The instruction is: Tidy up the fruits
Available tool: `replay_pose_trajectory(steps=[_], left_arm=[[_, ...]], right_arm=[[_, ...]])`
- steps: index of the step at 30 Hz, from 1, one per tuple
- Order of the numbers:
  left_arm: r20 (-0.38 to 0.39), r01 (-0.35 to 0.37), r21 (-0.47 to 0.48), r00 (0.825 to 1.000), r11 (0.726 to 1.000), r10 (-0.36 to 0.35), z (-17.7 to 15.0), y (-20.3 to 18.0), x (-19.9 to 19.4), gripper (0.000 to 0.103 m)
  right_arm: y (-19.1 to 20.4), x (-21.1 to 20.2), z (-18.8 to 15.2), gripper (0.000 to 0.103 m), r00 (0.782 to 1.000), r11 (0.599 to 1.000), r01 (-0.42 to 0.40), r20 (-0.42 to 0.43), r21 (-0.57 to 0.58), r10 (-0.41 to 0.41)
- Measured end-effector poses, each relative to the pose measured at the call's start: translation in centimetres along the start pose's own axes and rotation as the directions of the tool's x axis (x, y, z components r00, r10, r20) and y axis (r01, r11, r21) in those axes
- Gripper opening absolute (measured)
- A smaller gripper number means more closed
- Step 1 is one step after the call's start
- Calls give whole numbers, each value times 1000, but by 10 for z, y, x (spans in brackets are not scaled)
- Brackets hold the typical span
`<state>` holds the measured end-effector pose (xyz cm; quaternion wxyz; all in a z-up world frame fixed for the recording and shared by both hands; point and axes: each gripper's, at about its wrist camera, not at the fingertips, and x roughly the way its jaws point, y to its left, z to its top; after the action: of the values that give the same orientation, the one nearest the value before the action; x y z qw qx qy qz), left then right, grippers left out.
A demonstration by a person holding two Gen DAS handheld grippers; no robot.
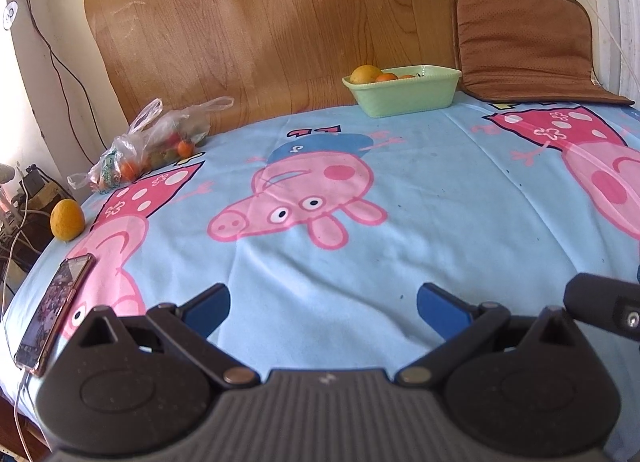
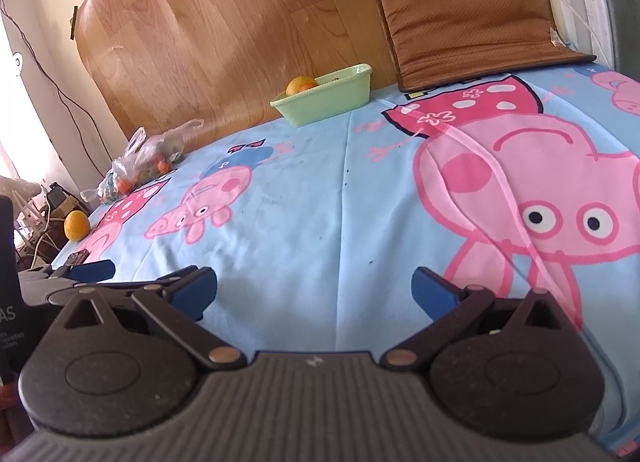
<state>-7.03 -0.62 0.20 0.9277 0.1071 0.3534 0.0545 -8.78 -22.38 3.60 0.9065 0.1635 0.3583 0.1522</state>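
Orange loose fruit (image 1: 67,220) lies at the bed's (image 1: 400,246) far left edge, a plastic bag (image 1: 154,142) of fruit behind it, the green basin (image 1: 404,92) well apart at the headboard. Both the left hand-held gripper (image 1: 323,308) and the right hand-held gripper (image 2: 314,292) gape empty; fetching looks next. Only the left wrist view shows a phone (image 1: 54,312) clearly.

Phone (image 1: 54,312), brown cushion (image 1: 524,38), possibly vinyl wood-grain sheet (image 1: 272,22), cartoon blanket (image 1: 400,222).

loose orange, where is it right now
The loose orange sits at the far-left edge of the bedsheet in both wrist views, between the phone and the plastic fruit bag.
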Motion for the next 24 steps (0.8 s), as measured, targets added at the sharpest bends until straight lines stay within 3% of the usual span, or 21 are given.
replay_pose_trajectory(steps=[24], left_arm=[[-29,16,5,999,1000,-16,-3,-4,2,103]], right_arm=[[-1,0,0,103,1000,1000,-1,-2,3,1]])
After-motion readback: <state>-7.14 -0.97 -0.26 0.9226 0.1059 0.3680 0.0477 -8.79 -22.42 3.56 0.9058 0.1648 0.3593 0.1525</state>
